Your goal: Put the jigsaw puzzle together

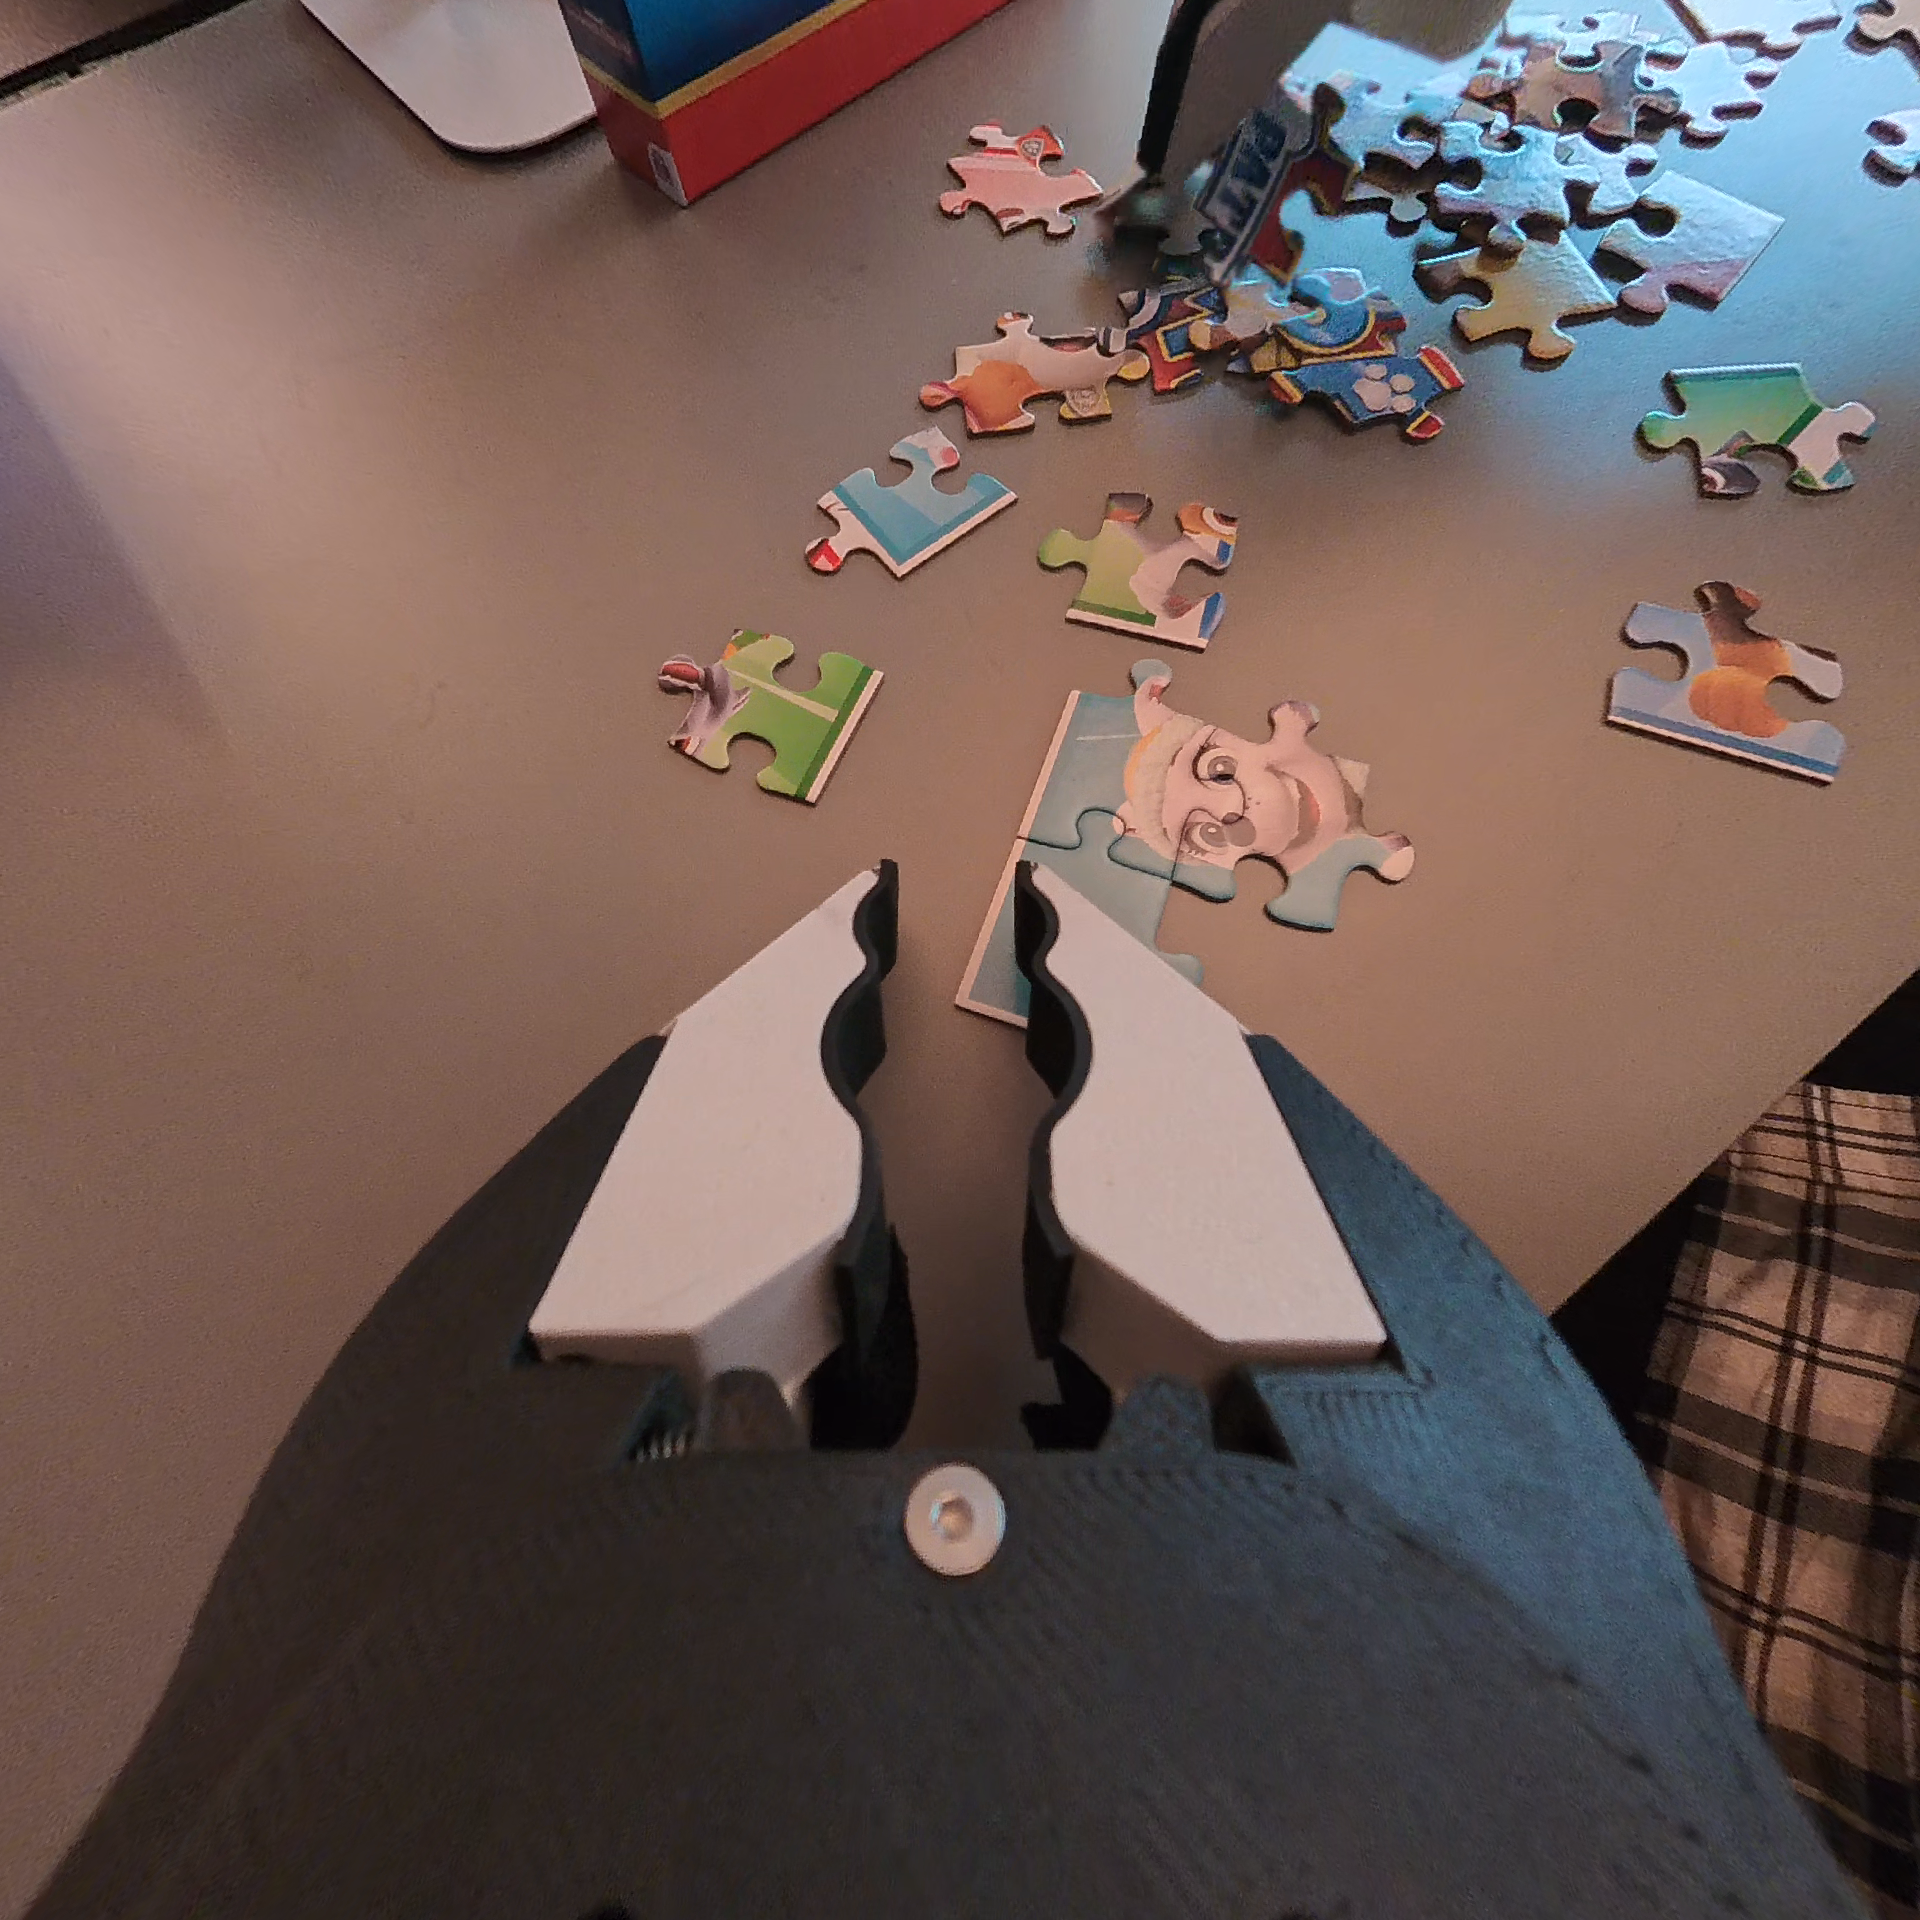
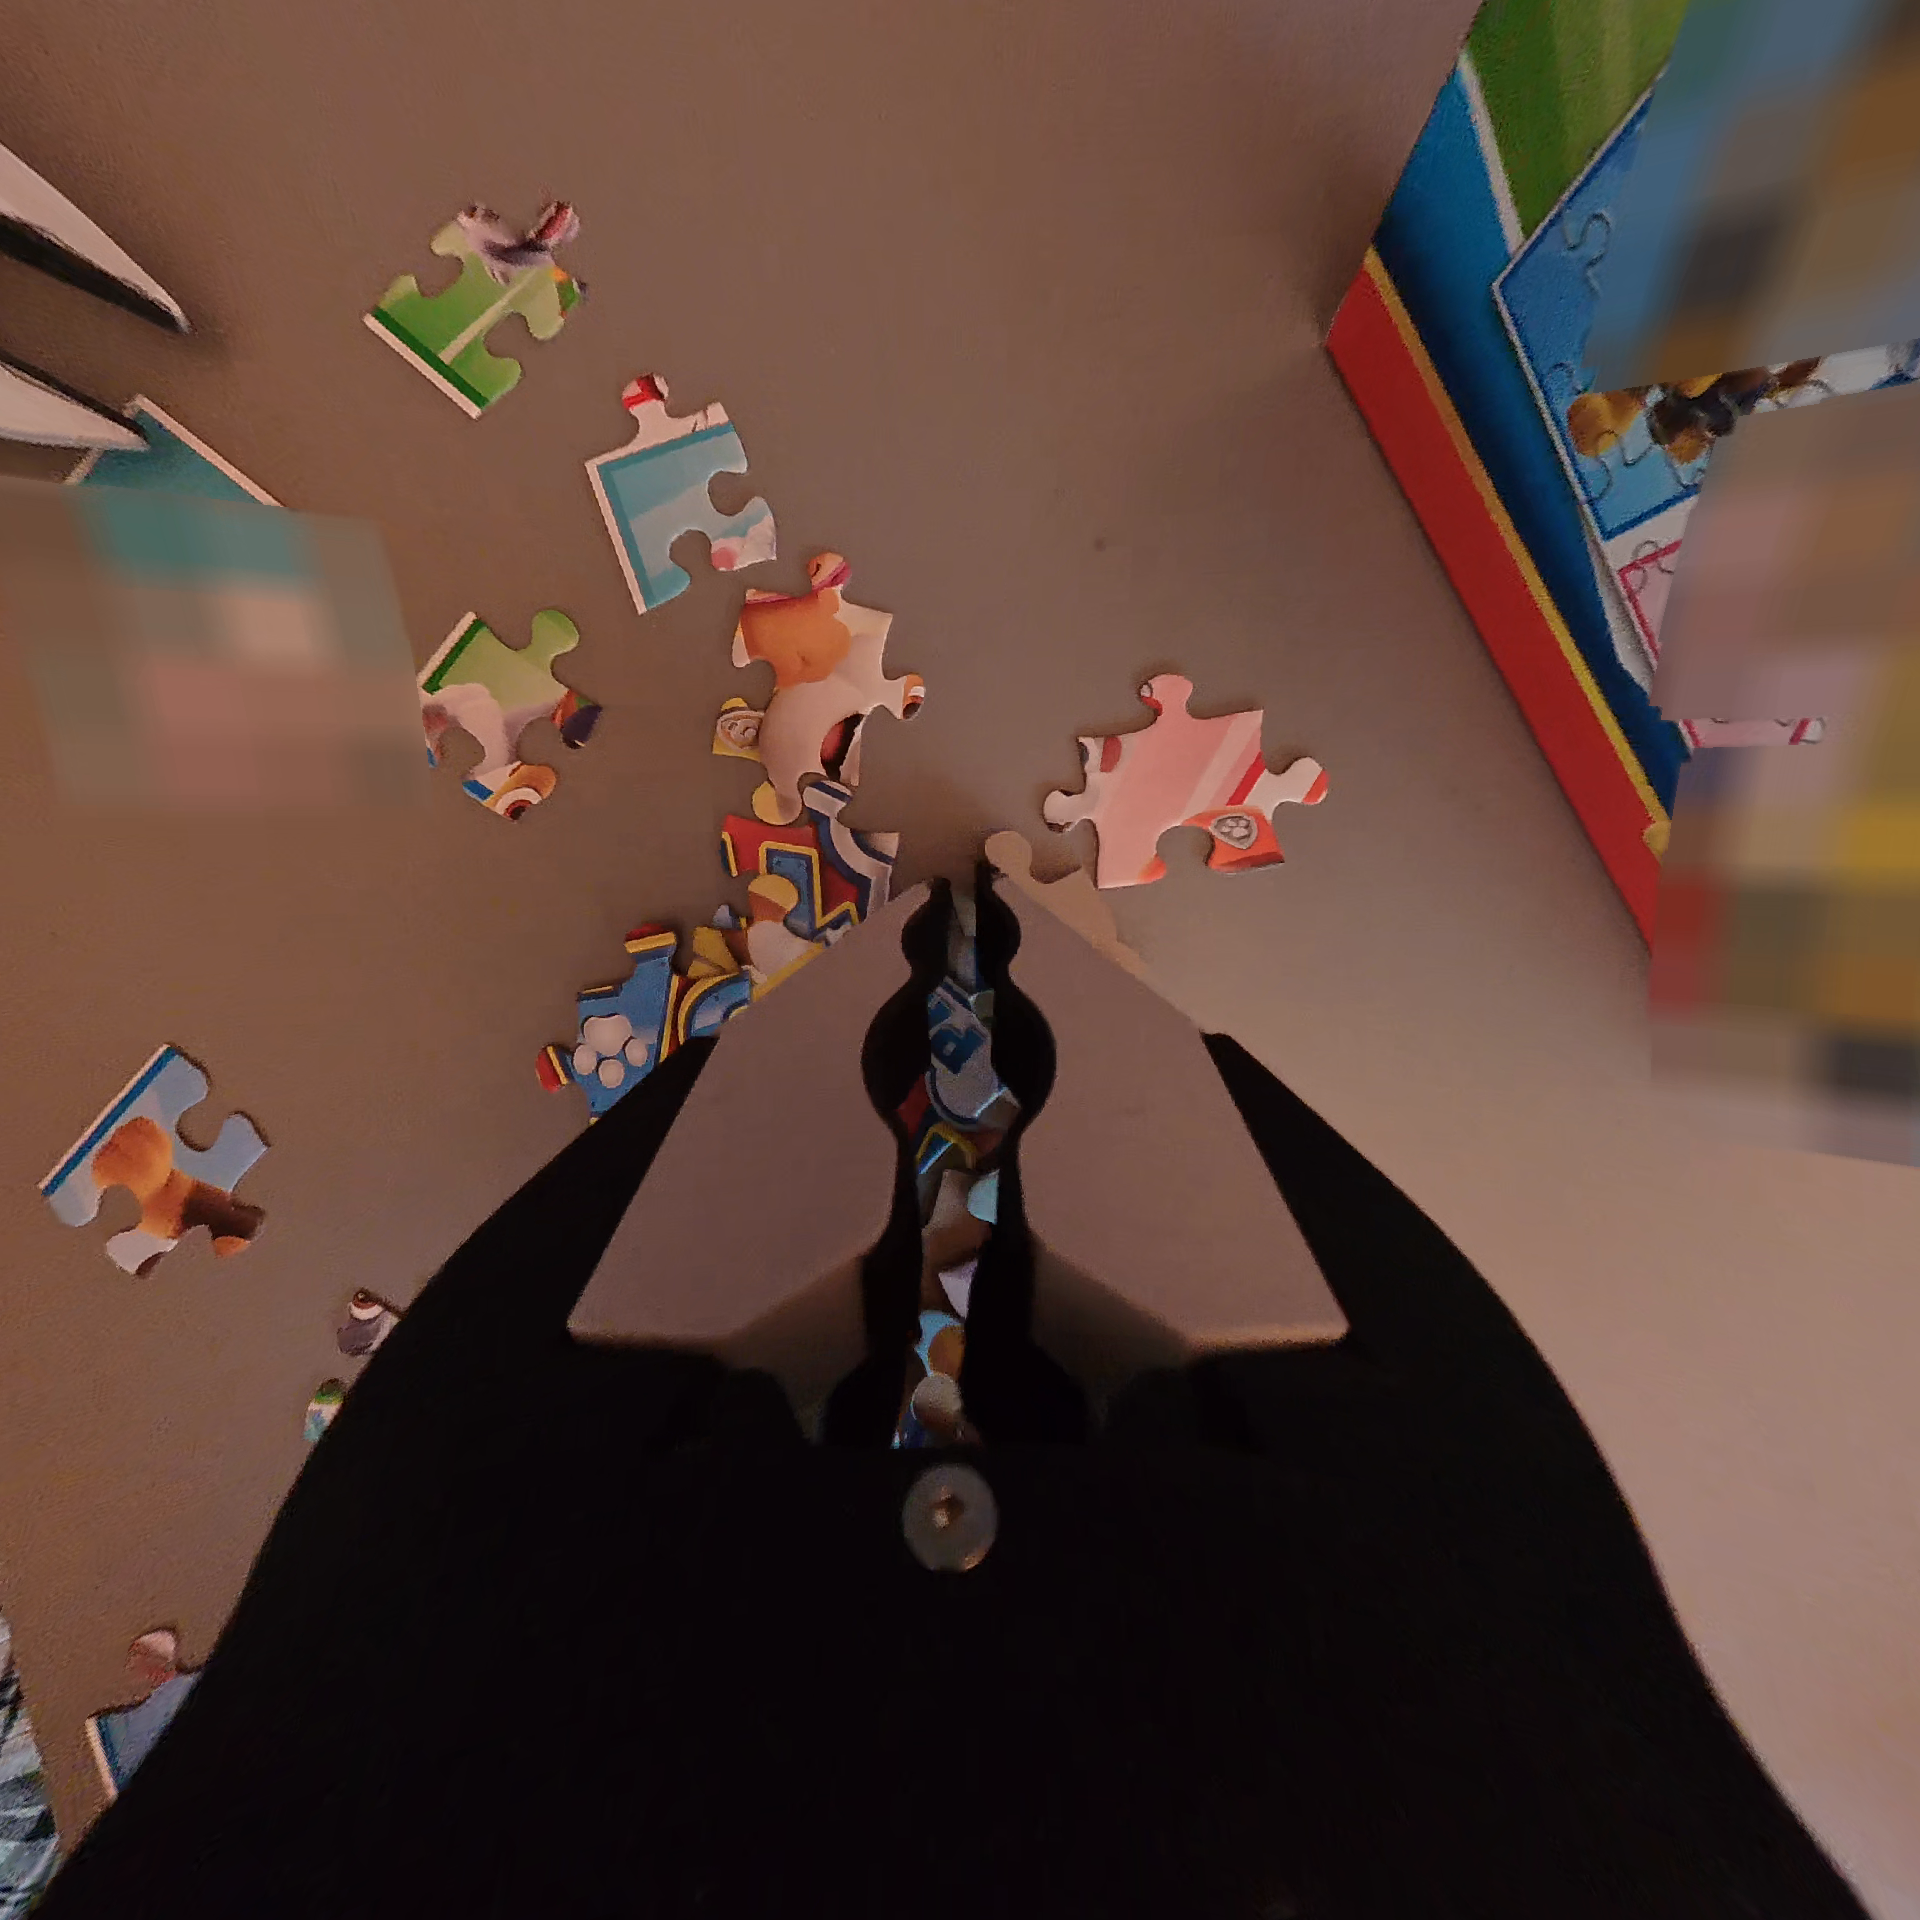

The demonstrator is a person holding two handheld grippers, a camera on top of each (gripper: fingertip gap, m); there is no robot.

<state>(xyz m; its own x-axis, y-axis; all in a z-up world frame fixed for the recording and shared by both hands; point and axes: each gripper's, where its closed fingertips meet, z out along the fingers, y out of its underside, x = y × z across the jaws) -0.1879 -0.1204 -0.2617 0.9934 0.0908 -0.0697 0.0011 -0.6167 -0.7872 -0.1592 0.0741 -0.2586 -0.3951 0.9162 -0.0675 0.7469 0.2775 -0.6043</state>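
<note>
Three joined puzzle pieces (image 1: 1195,821) with a pale dog's face lie on the grey table (image 1: 416,520). My left gripper (image 1: 956,883) is slightly open and empty, just left of their lower edge. It also shows in the right wrist view (image 2: 166,384) at the far left. My right gripper (image 2: 961,883) is shut on a blue and red puzzle piece (image 2: 956,1039), held on edge above the loose pieces. In the left wrist view that gripper (image 1: 1153,177) holds the piece (image 1: 1247,197) upright at the top. A pink piece (image 2: 1184,790) lies just ahead of it.
The red and blue puzzle box (image 1: 748,83) stands at the back. A pile of face-down pieces (image 1: 1507,156) lies at the far right. Single pieces are scattered: a green one (image 1: 774,712), a teal one (image 1: 909,509). The table edge and plaid cloth (image 1: 1787,1403) are at right. The gap from one gripper's tips to the other's is roughly 20 cm.
</note>
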